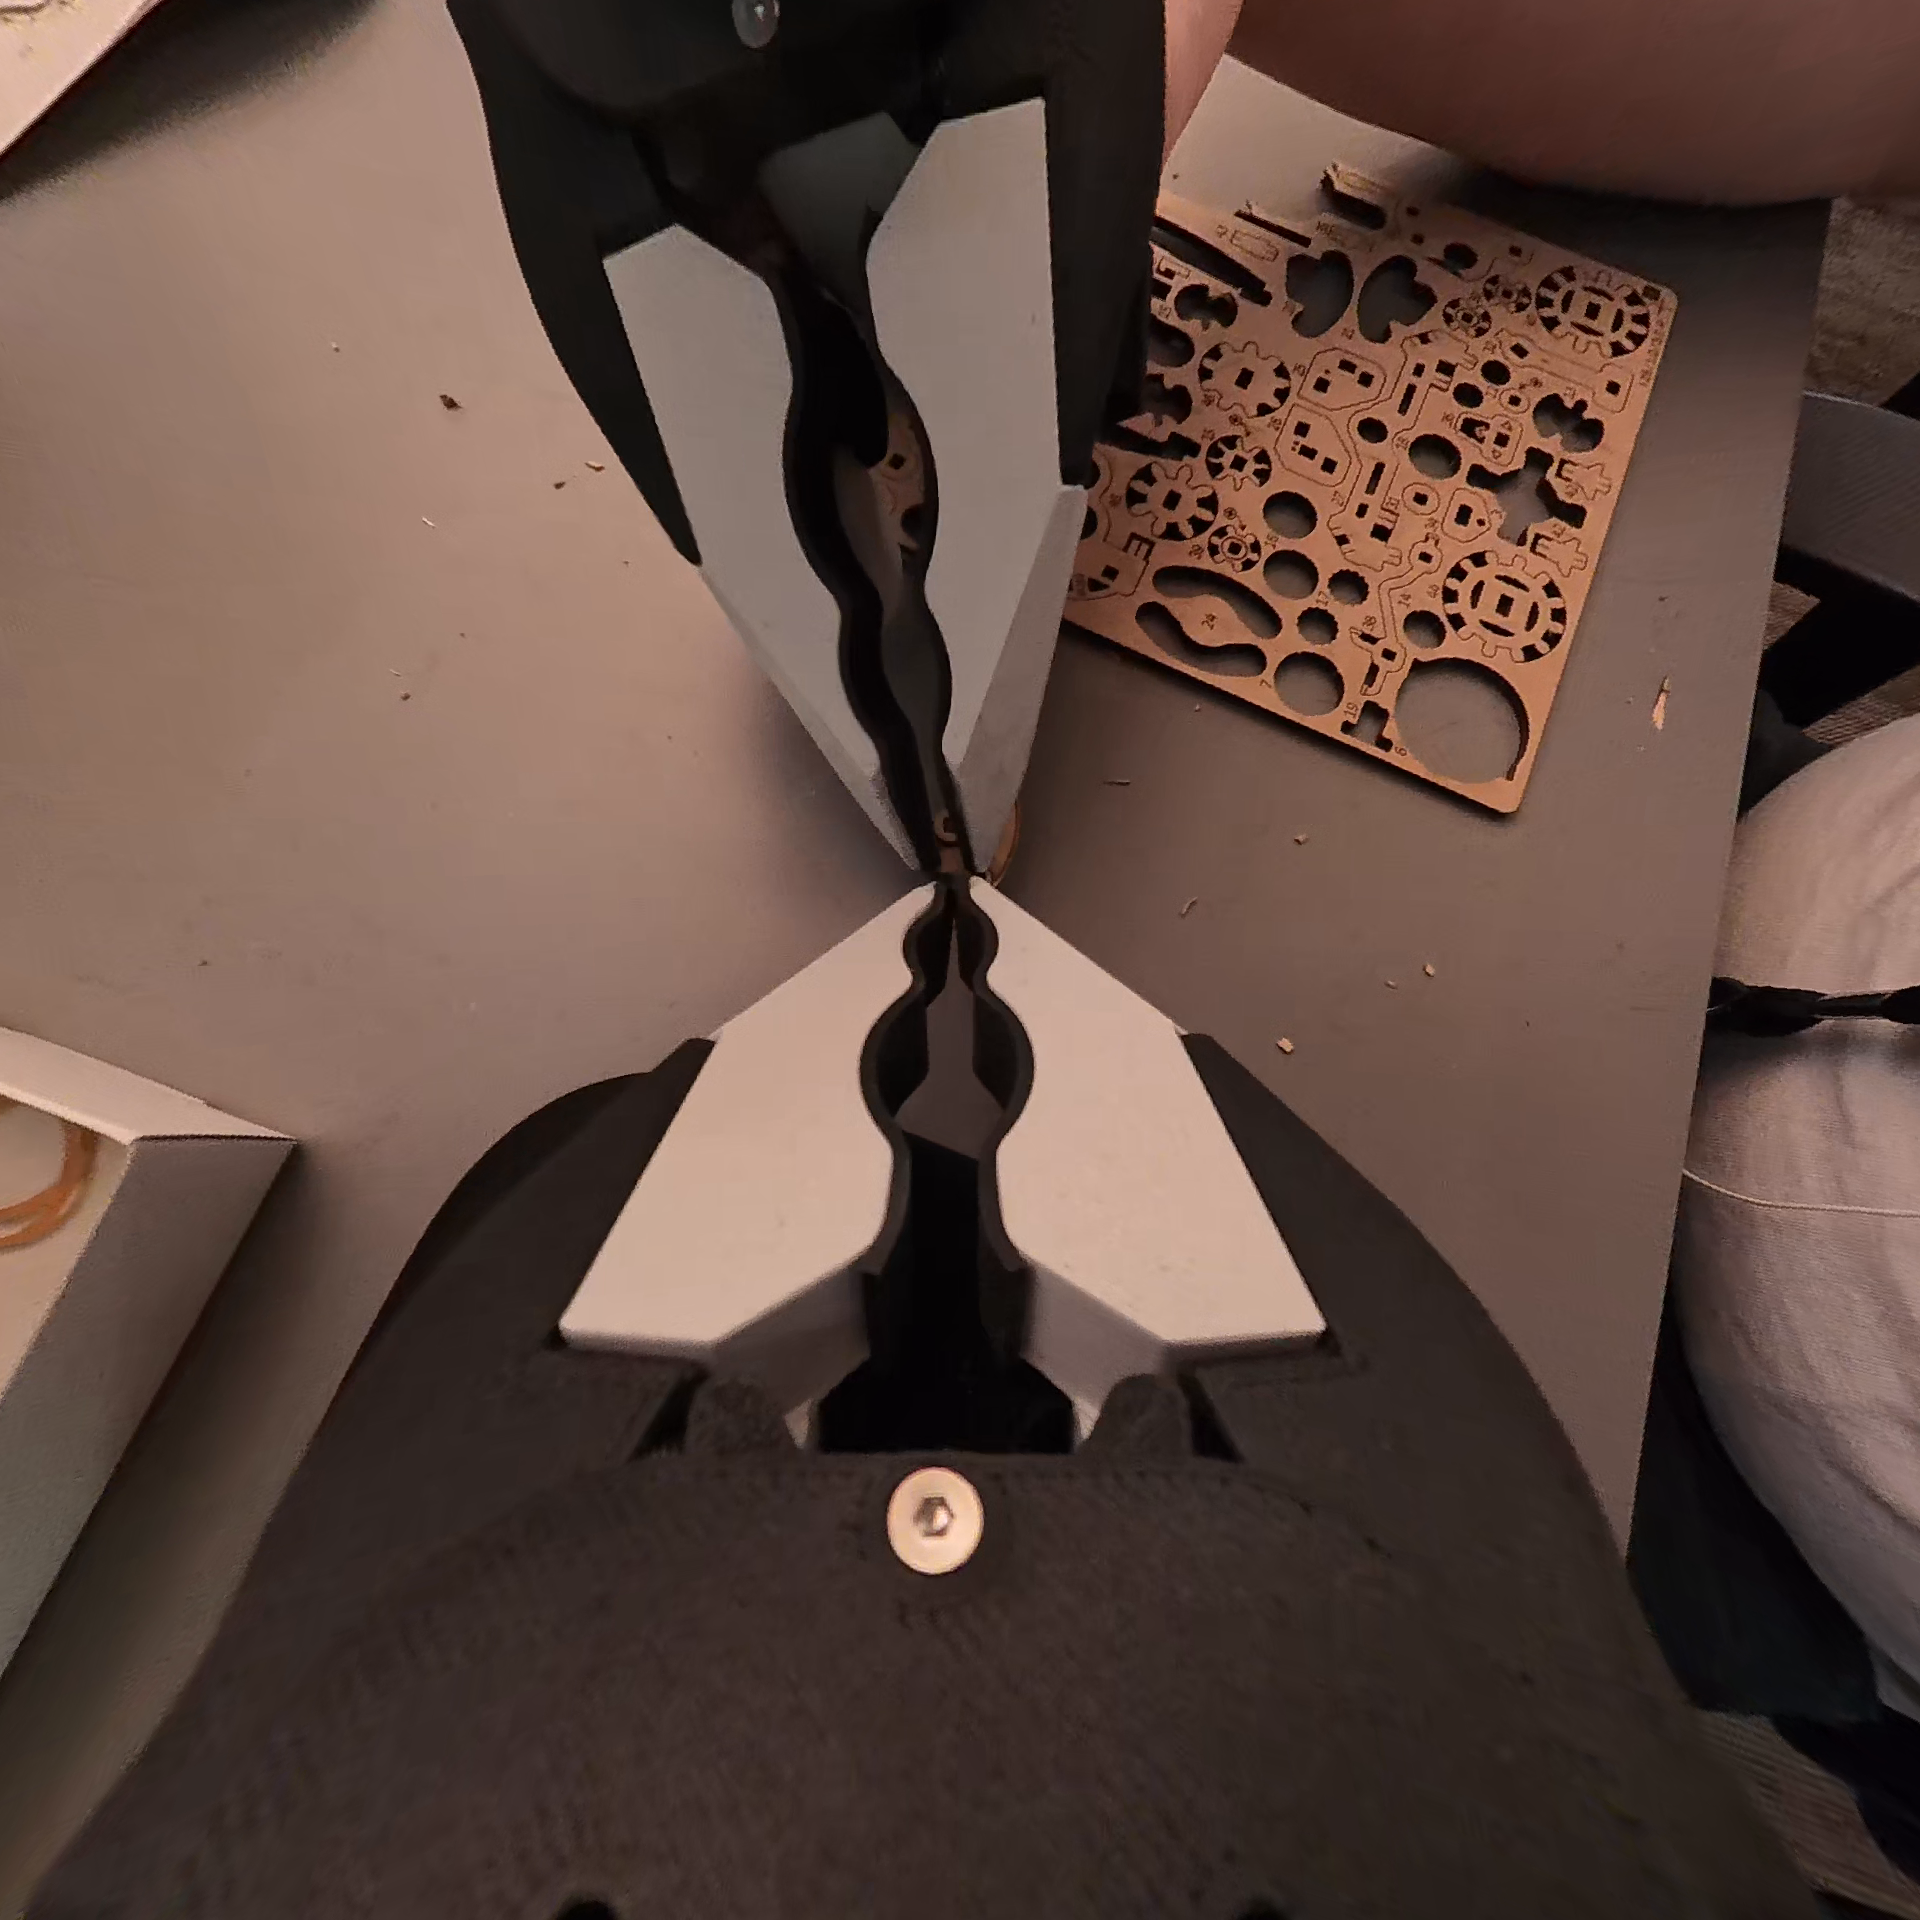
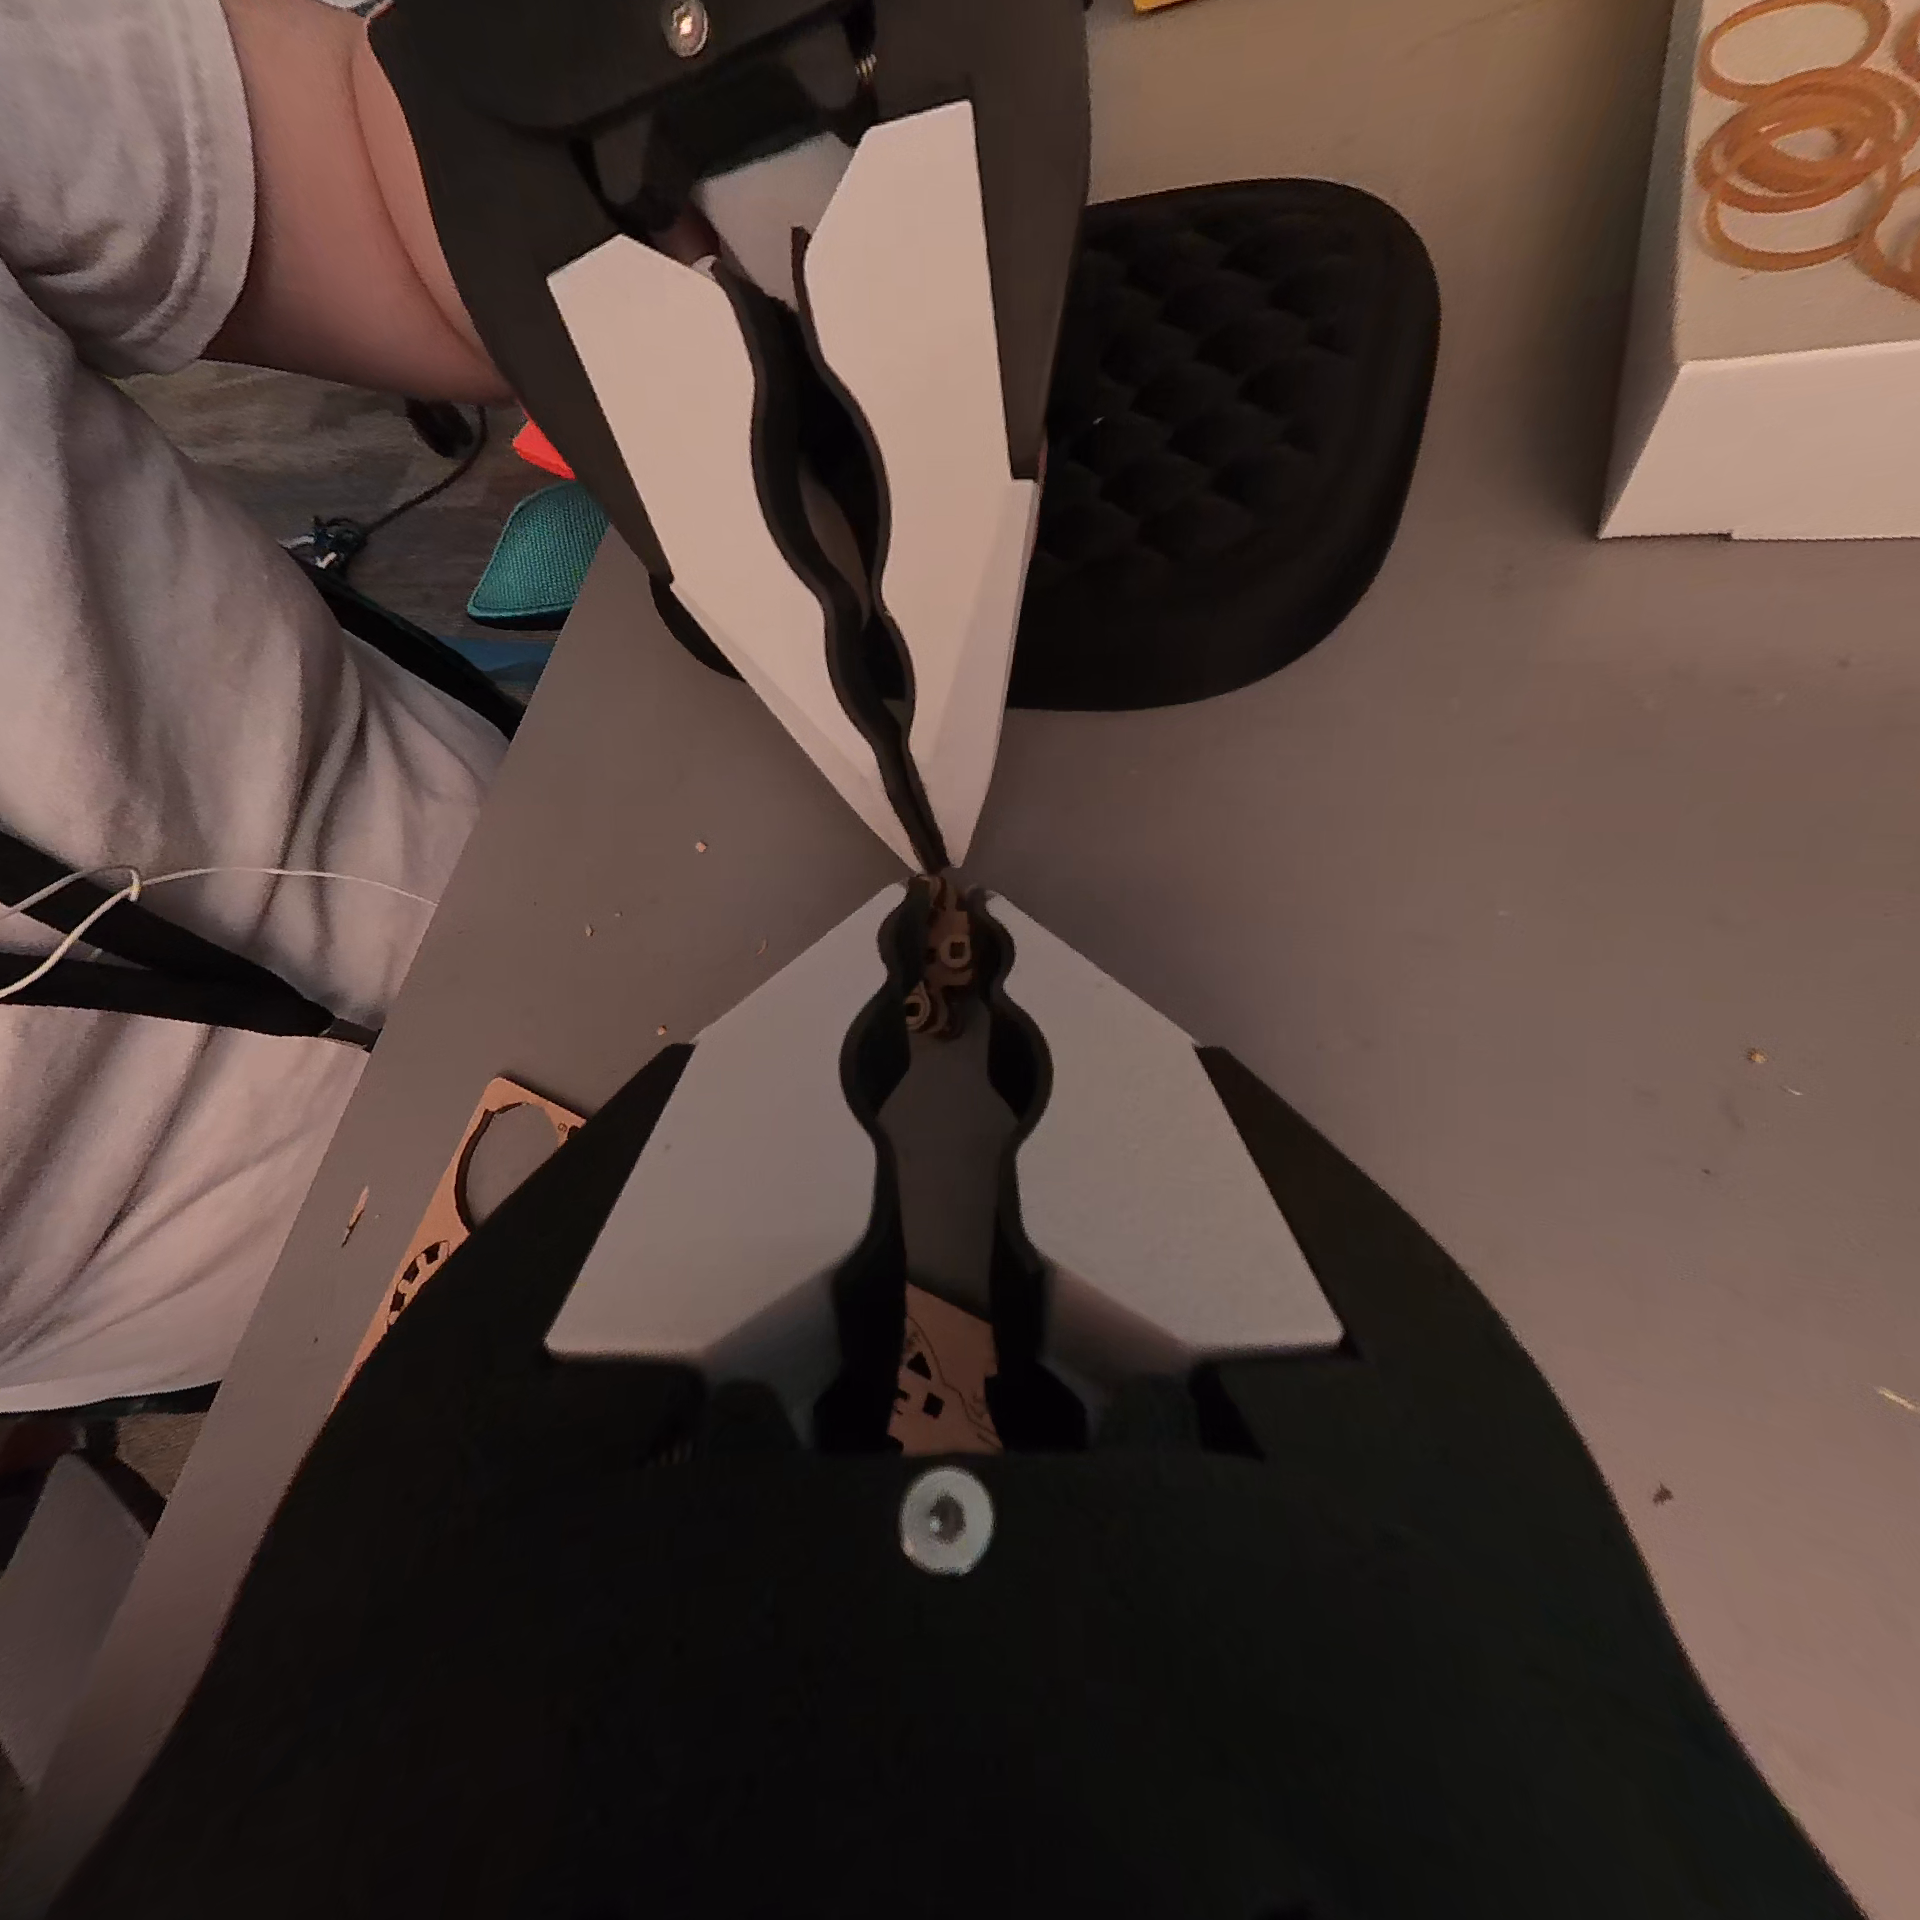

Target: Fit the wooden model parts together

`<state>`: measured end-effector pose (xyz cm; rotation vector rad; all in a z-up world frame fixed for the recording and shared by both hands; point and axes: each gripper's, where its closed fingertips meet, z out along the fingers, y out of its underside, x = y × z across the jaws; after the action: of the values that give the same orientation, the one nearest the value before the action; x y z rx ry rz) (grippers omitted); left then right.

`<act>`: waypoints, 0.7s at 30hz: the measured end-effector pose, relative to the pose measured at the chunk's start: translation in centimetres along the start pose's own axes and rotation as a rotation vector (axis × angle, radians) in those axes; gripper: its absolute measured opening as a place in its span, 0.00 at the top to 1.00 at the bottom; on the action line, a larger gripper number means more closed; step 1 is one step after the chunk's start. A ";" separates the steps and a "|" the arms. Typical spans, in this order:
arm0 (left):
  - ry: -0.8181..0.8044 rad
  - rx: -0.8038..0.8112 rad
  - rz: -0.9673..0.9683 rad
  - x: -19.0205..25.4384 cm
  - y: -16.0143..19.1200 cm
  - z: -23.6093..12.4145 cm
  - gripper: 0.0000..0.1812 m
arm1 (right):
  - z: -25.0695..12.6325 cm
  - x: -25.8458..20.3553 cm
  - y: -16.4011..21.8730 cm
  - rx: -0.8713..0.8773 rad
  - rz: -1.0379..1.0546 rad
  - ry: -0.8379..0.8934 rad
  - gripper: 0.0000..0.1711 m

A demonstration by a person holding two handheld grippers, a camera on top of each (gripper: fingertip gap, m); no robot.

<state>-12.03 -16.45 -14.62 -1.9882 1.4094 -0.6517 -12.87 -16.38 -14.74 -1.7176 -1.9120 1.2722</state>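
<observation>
- My left gripper [image 1: 951, 902] has its tips pinched together, tip to tip with the right gripper [image 2: 951, 902]; whether it grips anything, I cannot tell.
- My right gripper clamps a small wooden part [image 2: 948, 971] above the grey table [image 2: 1455, 935].
- The wooden sheet [image 1: 1382, 488] lies flat beside them.

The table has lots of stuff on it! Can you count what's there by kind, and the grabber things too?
Grippers: 2, left gripper and right gripper, tip to tip
Small wooden part pinched in the right gripper: 1
Wooden sheet with cut-out holes: 1
White box: 1
Black quilted pad: 1
Rubber bands: a pile, too tangled to count
Total: 6, plus the bands
</observation>
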 end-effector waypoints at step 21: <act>0.015 -0.010 -0.004 0.0 0.0 0.1 1.00 | 0.0 -0.3 0.0 -0.064 0.062 -0.064 0.99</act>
<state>-11.94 -16.43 -14.66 -1.9981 1.4201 -0.6646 -12.79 -16.61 -14.66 -1.8011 -1.9700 1.3164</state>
